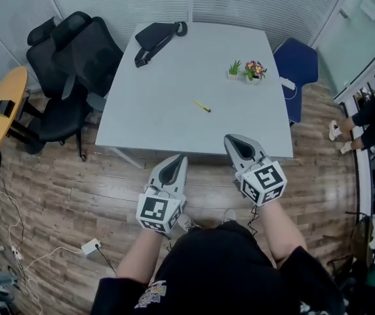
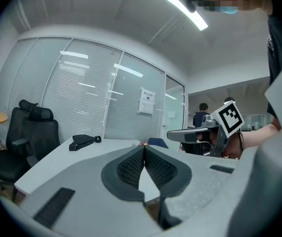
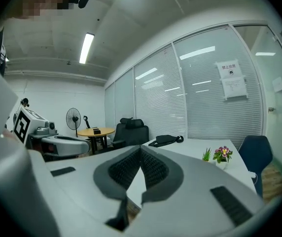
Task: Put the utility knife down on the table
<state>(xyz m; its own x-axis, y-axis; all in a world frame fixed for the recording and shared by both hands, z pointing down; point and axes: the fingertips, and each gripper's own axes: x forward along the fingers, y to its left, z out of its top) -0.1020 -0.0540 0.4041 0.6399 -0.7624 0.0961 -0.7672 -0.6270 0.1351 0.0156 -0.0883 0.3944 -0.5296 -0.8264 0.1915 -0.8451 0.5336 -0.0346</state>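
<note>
Pale grey desk point(image 1: 161, 123) at centre holds a yellow utility knife point(image 1: 202, 106) and, top, a black bag point(image 1: 156, 37). Black chairs point(image 1: 69, 58) upper left, blue chair point(image 1: 299, 64) upper right. Brown wood-plank floor point(image 1: 63, 195). Grey left gripper point(image 1: 181, 157) and right gripper point(image 1: 230, 138) carry black-and-white square-patterned cubes point(image 1: 158, 212).

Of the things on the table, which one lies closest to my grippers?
The yellow utility knife, lying alone in the middle. The black bag and the potted plants sit further back, toward the far edge.
</note>
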